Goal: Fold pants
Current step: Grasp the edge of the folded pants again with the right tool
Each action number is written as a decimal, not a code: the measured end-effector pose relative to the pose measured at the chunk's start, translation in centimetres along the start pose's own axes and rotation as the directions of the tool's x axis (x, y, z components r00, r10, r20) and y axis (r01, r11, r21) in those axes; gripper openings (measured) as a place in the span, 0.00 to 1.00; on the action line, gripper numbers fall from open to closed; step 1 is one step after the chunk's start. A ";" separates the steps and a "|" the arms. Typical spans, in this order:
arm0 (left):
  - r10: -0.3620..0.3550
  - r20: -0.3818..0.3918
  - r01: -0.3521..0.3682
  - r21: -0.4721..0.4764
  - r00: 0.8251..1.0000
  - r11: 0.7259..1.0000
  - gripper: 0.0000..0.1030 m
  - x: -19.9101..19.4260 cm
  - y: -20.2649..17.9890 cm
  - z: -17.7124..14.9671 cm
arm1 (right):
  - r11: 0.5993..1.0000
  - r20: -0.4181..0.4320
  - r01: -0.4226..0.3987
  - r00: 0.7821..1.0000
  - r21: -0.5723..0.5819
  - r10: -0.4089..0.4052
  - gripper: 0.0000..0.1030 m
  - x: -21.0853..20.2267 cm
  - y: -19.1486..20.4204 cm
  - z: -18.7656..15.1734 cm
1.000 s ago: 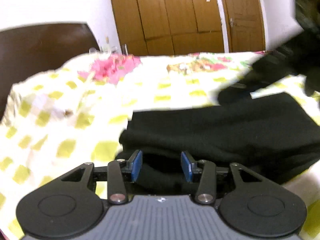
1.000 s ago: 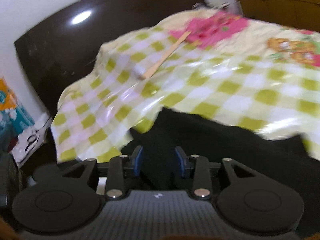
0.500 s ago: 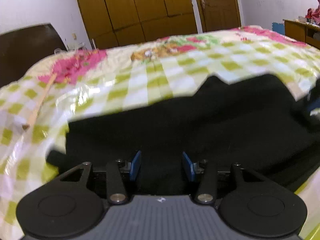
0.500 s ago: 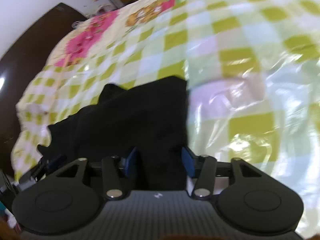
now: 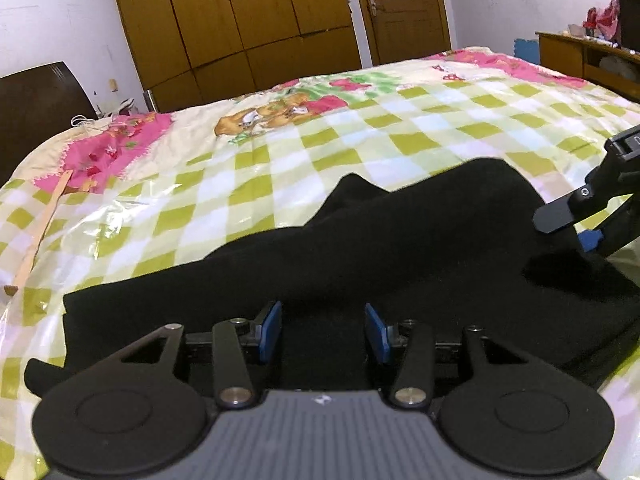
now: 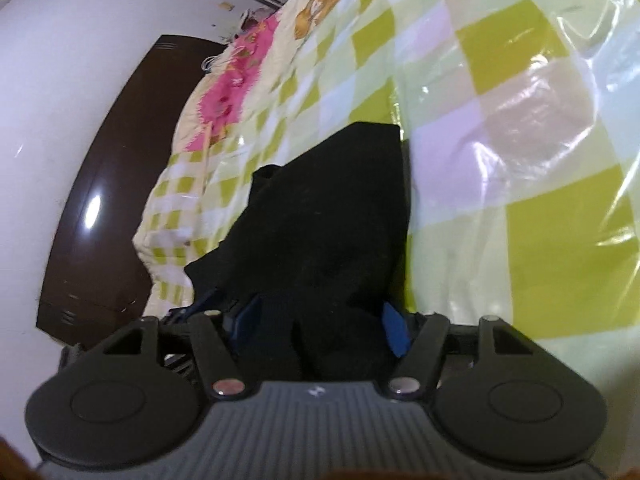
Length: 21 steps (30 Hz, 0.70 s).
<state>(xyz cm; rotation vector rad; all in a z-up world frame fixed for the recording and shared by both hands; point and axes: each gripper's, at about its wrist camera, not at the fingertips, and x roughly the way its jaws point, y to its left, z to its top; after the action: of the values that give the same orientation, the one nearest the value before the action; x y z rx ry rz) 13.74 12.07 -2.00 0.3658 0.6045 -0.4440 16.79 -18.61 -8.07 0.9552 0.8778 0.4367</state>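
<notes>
A: Surface ahead of left gripper (image 5: 323, 333)?
B: Bed (image 5: 360, 140), covered by checked green-and-white sheet under glossy clear plastic. Pink floral band and bear print beyond fingertips. Thin wooden stick (image 5: 40, 232) far left, lying on plastic.

A: Room?
B: Wooden wardrobe (image 5: 240, 28) straight ahead past bed, door (image 5: 404, 8) just right of it. White walls. Dark headboard (image 5: 36, 104) at upper left. Wooden desk (image 5: 588, 60) far right, red cloth piled on top.

A: Pants position?
B: Black pants (image 5: 400, 248) spread on plastic directly ahead of left gripper, reaching rightward to right gripper (image 5: 580, 228). Near edge passing under left fingertips. Raised ridge running across middle.

A: Left gripper state?
B: Jaws parted wide, blue pads (image 5: 271, 330) apart. Fabric lying between and below pads; grip on fabric not confirmed.

A: Right gripper state?
B: From right wrist view, right gripper (image 6: 320, 328) parted wide, bunched pants (image 6: 332, 220) filling the gap between blue pads (image 6: 396, 332). Pads not pressed together. Firm hold: cannot tell. Fabric extending forward from fingertips, bed (image 6: 520, 160) plastic to the right, headboard (image 6: 100, 200) to the left.

A: Labels or writing?
B: Small white logo on each gripper housing, unreadable. No legible text elsewhere.
</notes>
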 end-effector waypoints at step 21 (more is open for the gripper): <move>-0.038 -0.014 0.038 0.009 0.999 0.999 0.58 0.4 -0.3 -0.2 | 0.996 -0.097 -0.091 0.991 0.018 0.092 0.49 -0.5 -0.4 0.0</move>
<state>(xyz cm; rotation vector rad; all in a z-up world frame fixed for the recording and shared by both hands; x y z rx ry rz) 13.78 11.77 -2.49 0.3668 0.6239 -0.4812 16.43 -19.18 -8.21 0.9957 0.9286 0.5609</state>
